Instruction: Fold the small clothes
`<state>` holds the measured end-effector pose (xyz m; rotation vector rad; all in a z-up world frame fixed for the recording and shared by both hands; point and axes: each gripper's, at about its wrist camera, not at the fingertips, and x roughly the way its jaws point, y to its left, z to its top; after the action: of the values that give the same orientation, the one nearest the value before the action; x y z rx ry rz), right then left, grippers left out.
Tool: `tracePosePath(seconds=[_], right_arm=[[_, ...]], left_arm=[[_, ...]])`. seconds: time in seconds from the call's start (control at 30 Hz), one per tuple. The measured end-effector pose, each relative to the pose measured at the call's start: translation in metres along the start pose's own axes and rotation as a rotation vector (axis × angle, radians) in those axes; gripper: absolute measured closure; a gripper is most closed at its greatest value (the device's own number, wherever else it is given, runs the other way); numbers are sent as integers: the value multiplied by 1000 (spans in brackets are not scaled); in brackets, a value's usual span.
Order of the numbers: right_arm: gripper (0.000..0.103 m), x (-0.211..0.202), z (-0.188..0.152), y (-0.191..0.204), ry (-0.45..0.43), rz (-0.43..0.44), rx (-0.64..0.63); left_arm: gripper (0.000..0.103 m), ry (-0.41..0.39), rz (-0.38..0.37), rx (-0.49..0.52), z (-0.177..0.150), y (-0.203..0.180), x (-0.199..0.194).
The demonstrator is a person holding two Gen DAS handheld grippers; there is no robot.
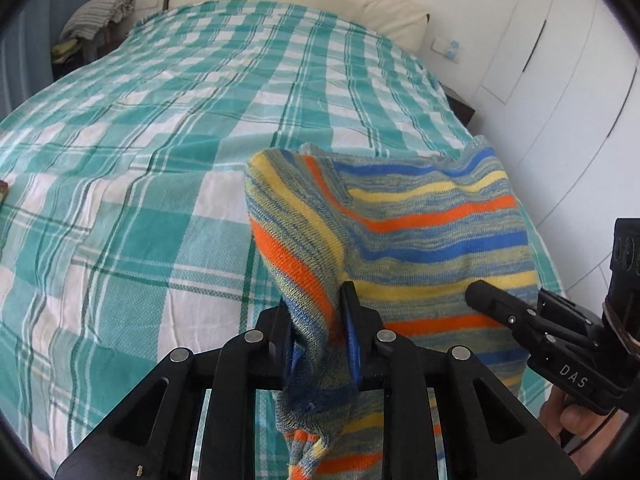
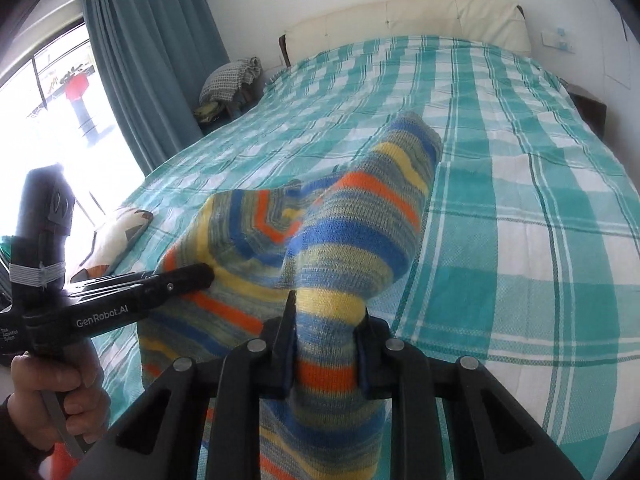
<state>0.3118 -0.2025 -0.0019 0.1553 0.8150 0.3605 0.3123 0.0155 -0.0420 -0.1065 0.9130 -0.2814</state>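
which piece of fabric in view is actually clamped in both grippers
The striped knit garment: the left gripper and right gripper both pinch it. The checked bedspread lies flat and the grey cloth pile sits untouched.

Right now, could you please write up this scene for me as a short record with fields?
Surface: bed with teal-and-white checked cover
Garment: striped knit garment, in blue, yellow and orange, partly lifted off the cover
Left gripper: shut on a bunched edge of the garment
Right gripper: shut on another bunched part of it
Head of bed: cream headboard
Beside bed: pile of folded cloth, blue curtain
Fold: not yet laid down
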Motion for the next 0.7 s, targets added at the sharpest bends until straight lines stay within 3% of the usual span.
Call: tracePosePath(seconds=[0.07,0.1,0.2,0.33,0.5,0.63,0.7], right_arm=[[52,16,2,-17,59,-48,44],[31,20,-2,-27,80,-113,56],[27,7,-25,-43,112,-198,59],[15,-30,-70,-28,141,-279,-48],[14,-82,-116,0,154,-298,-87],[6,-127,-127,21,119,-301,-64],[4,-150,-127,31,90,-295,-52]], left_arm=[[40,37,145,25,-11,3,21],[39,47,208,34,-22,5,25],[30,32,254,85,-64,3,9],[3,-32,342,185,-113,-20,-34],[2,-43,346,191,-137,-49,-86],[2,-69,418,184,-144,-65,-122],[2,-75,400,187,-147,-70,-138]])
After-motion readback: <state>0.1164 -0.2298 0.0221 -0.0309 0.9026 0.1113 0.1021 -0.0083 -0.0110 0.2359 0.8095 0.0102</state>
